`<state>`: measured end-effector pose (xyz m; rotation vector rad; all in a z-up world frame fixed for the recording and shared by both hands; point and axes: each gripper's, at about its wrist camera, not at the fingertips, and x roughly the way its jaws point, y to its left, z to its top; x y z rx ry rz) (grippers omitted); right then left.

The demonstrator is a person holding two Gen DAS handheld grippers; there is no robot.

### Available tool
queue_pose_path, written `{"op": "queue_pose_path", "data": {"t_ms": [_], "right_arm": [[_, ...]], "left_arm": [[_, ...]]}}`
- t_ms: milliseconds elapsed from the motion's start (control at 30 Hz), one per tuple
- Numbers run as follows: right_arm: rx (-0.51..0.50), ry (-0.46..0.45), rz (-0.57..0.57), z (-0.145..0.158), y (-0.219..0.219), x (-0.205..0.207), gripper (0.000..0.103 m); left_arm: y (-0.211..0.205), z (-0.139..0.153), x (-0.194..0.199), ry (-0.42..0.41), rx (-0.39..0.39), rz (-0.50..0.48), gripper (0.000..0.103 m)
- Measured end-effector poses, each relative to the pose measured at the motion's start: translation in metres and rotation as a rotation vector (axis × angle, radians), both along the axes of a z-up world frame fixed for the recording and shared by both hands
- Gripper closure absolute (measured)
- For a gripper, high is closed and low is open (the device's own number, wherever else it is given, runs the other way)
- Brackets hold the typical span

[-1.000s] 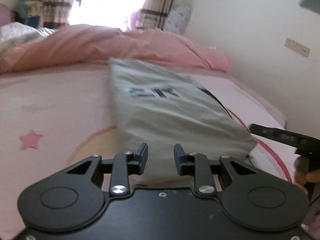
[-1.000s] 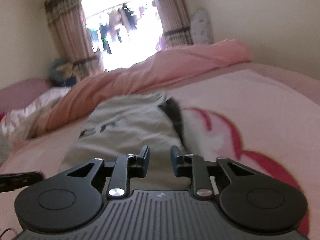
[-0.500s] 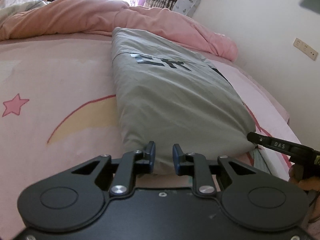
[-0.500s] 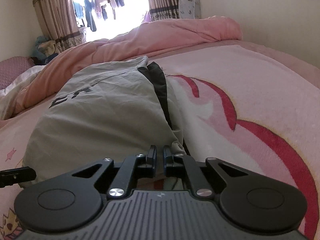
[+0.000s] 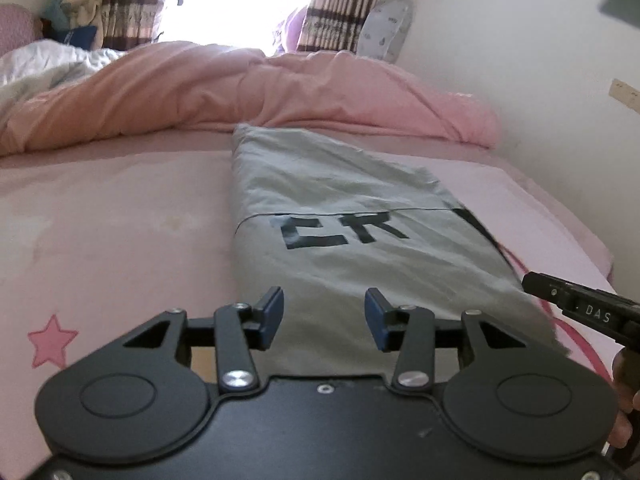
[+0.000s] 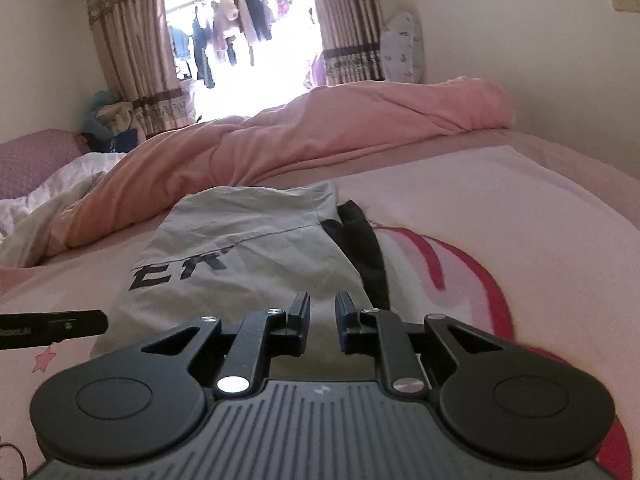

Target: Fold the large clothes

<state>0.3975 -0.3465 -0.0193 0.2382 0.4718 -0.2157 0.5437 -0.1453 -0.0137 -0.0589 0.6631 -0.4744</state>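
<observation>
Flat on the pink printed bed sheet (image 5: 120, 220) lies the folded grey garment with black lettering (image 5: 360, 240), both the left gripper (image 5: 324, 316) and right gripper (image 6: 322, 322) above its near edge, fingers apart, holding nothing.

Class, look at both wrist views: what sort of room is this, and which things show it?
Most likely a home bedroom. A folded grey garment with black letters lies on a pink printed bedsheet, a rumpled pink quilt is bunched behind it, and striped brown curtains frame a bright window.
</observation>
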Motion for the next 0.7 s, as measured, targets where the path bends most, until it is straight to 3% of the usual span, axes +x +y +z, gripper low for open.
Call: {"op": "queue_pose_path", "data": {"t_ms": [67,133,267,500,567,700], "right_arm": [[-0.023,0.043,-0.027,-0.013,-0.004,0.013,0.083],[-0.008,0.068,-0.039,-0.029,-0.012,0.019,0.084],[0.042,0.042,-0.033,-0.043,-0.023,0.013,0.084],[0.047,0.036,-0.032,-0.023,-0.021,-0.005,0.083],[0.037,-0.003,-0.019,-0.014,-0.018,-0.023,0.083],[0.002,-0.018,0.034,-0.01,-0.006,-0.053,0.083]], "left_arm": [[-0.006,-0.011,0.011,0.032,0.013,0.003,0.059],[-0.009,-0.022,0.012,0.001,0.034,0.002,0.059],[-0.011,-0.036,0.011,-0.034,0.056,-0.007,0.058],[-0.016,-0.025,-0.003,-0.063,0.094,-0.006,0.061],[-0.01,-0.014,-0.023,-0.089,0.055,-0.02,0.059],[-0.005,-0.006,-0.066,-0.135,0.069,-0.064,0.058]]}}
